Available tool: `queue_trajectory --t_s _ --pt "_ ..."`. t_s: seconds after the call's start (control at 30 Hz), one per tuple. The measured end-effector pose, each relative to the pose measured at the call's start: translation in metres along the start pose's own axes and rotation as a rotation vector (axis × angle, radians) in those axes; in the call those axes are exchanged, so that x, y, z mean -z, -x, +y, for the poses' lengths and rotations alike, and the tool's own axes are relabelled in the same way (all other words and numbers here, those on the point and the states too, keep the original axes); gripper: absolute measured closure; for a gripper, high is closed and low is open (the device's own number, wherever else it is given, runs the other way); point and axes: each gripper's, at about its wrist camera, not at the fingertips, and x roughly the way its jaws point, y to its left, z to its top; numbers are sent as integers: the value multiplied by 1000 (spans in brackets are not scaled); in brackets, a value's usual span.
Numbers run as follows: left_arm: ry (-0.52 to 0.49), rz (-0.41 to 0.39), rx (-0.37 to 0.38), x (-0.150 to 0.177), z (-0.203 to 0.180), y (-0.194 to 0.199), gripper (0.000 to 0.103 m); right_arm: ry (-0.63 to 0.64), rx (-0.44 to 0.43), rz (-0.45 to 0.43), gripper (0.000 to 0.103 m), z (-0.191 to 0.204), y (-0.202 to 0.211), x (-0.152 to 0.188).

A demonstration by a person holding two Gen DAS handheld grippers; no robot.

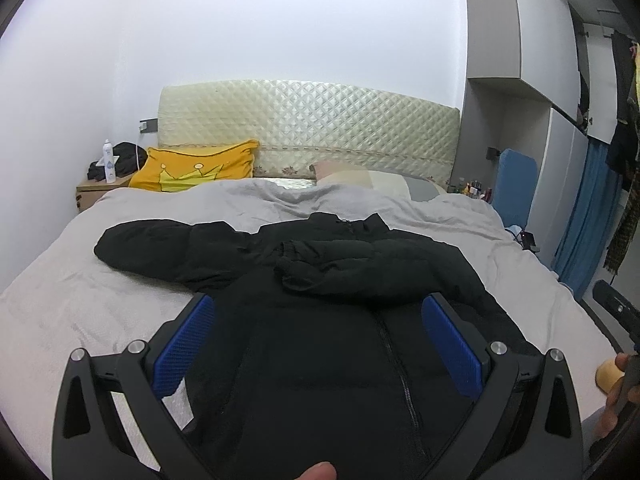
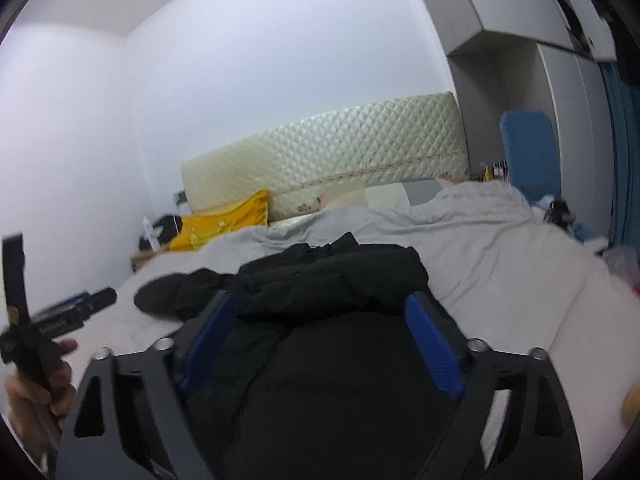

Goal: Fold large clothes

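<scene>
A black zip-up jacket (image 1: 320, 320) lies front up on a bed with a grey sheet (image 1: 80, 300). Its right sleeve (image 1: 360, 268) is folded across the chest; its left sleeve (image 1: 160, 252) stretches out to the left. My left gripper (image 1: 320, 308) is open, its blue pads wide apart above the jacket's lower body, holding nothing. In the right wrist view the jacket (image 2: 332, 320) fills the near part of the bed. My right gripper (image 2: 324, 312) is also open and empty above it. The left gripper shows at the left edge there (image 2: 60, 316).
A yellow pillow (image 1: 192, 168) and a grey-beige pillow (image 1: 380, 180) lie by the quilted headboard (image 1: 308, 128). A nightstand with a bottle (image 1: 108, 160) stands at the back left. A blue chair (image 1: 514, 184), wardrobe and blue curtain (image 1: 580, 220) are on the right.
</scene>
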Motion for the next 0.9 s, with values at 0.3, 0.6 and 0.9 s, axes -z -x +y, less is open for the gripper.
queue_trajectory --t_s 0.3,0.6,0.9 --pt "19 21 -6 -19 19 -20 0 -37 44 -24 0 -13 1 7" --pt "48 81 11 -58 62 -47 0 28 64 -15 0 -3 -11 15" --pt "146 140 -12 -107 145 -101 0 13 84 10 0 -8 -28 20"
